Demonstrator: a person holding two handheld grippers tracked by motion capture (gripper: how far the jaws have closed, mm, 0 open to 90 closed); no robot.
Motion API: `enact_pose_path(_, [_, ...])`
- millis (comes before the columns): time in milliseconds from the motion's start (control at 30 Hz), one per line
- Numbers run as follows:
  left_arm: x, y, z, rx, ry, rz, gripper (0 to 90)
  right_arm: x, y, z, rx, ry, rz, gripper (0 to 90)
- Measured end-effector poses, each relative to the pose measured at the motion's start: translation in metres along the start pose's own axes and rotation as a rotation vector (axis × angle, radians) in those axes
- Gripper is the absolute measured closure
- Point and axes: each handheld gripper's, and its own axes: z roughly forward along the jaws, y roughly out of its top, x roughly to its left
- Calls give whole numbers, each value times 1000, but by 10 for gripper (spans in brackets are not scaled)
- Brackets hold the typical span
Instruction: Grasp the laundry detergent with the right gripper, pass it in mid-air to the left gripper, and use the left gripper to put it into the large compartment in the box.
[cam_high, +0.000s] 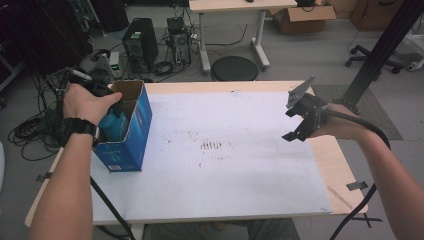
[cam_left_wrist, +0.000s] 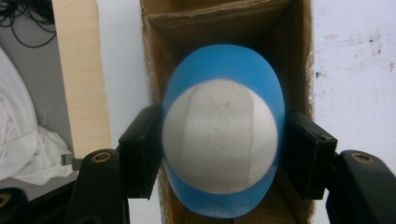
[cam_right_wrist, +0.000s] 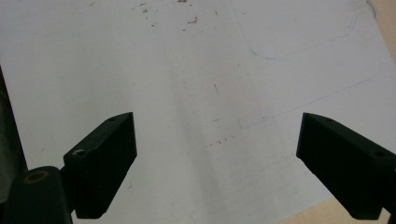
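A person's left gripper (cam_left_wrist: 219, 158) clamps a blue bottle (cam_left_wrist: 223, 135) by its sides, lowering it into the open blue box (cam_high: 131, 131) directly beneath the jaws — the packing step, by the look of it. Next: sink straight down, then release. The right gripper (cam_high: 299, 126) hangs over the table (cam_right_wrist: 196, 84), jaws spread, empty.

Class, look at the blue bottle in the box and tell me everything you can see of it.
The bottle is blue, smooth like plastic, with an oval body and a whitish round end facing the left gripper's camera. It hangs lengthwise in the open top of the box, an upright blue carton with brown insides. The left gripper clamps it, one of the fingers on each side.
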Motion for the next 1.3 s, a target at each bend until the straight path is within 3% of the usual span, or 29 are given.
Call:
enact_pose_path(633, [-3, -5, 28, 34, 4, 2, 382, 1, -1, 5, 0, 2, 7, 118])
enact_pose_path(1300, [-7, -5, 34, 43, 20, 13, 378, 3, 1, 6, 0, 8, 6, 119])
